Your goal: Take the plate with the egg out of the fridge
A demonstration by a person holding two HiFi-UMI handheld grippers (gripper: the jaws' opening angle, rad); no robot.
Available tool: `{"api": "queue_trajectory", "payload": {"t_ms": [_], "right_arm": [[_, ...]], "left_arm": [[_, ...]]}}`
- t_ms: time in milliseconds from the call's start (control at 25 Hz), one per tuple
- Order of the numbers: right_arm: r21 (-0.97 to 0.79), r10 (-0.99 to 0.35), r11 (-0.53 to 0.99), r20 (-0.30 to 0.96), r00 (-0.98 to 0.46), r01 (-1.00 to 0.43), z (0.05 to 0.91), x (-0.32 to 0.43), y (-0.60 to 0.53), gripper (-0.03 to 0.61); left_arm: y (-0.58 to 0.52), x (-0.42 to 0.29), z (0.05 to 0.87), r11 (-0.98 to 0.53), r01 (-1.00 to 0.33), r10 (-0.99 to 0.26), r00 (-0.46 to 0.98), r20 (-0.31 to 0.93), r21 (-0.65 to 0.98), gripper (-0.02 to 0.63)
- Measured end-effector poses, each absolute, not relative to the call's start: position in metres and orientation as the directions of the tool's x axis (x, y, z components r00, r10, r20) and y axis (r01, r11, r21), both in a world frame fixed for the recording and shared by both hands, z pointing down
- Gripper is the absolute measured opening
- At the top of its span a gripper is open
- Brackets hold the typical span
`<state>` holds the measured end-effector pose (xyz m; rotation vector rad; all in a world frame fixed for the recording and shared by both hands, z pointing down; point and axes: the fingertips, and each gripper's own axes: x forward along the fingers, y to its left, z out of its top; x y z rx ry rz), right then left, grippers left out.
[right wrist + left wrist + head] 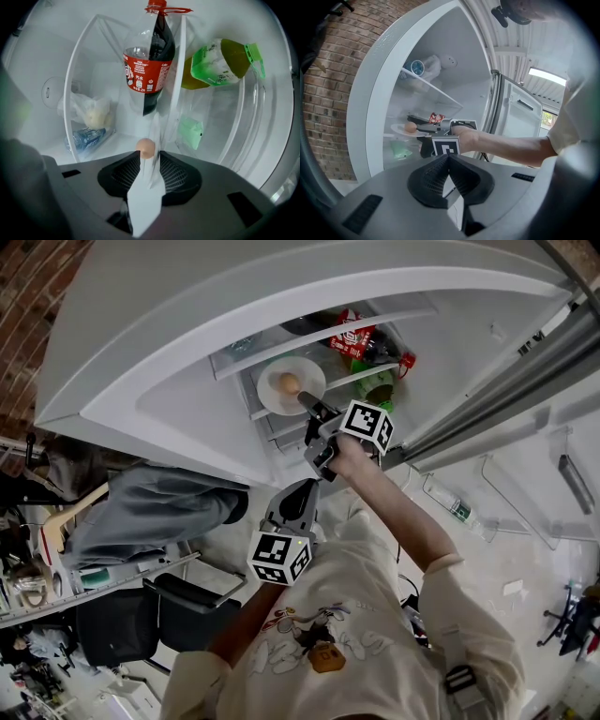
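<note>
My right gripper point(149, 165) is clamped on the near rim of the plate point(142, 199), which runs edge-on between the 2 jaws. The egg point(146, 147) sits loose on the plate just past the fingertips. I can't tell whether the plate's far side rests on a shelf or hangs free. My left gripper point(449, 161) has its jaws pressed together on nothing, held back and below the right one, outside the fridge point(187, 352).

The step in hand, as I read it, is the draw-out. The hold is on 1 edge only, so the plate will want to droop away from the jaws, and I judge the egg would roll at the slightest tilt. I would keep the wrist level and pull straight back along the jaw line, slow and without jerks.

The cola bottle point(147, 70) stands dead ahead beyond the egg, and the green bottle point(220, 63) is ahead to the right. A bag with a small water bottle point(86, 136) lies ahead to the left. Backing away clears all 3. If the plate sags, I'd open the left jaws and bring them under the rim opposite the right gripper.
</note>
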<state>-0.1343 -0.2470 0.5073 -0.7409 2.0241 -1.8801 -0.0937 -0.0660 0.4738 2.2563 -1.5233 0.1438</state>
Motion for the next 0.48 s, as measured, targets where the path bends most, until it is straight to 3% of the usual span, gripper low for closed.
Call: {"api": "queue_trajectory", "payload": {"t_ms": [80, 160, 480], "right_arm": [[-0.984, -0.549, 0.001, 0.151, -0.822, -0.181, 0.5094, -0.1343, -0.2472, 0.123], [-0.983, -0.555, -0.027, 0.168, -0.815, -0.184, 0.5134, -0.1330, -0.2469, 0.059], [-0.984, -0.566, -0.061, 0.172, -0.807, -0.167, 0.5154, -0.1301, -0.2472, 0.039]], "left_arm": [[-0.0653, -0.0944, 0.4733, -0.318, -0.907, -0.865, 0.397, 0.308, 0.278, 0.009], [-0.0645, -0.0948, 0.4729, -0.318, -0.906, -0.865, 0.398, 0.307, 0.279, 0.009], [-0.0620, -0.0931, 0.4719, -0.319, -0.904, -0.866, 0.400, 0.301, 0.285, 0.009]]}}
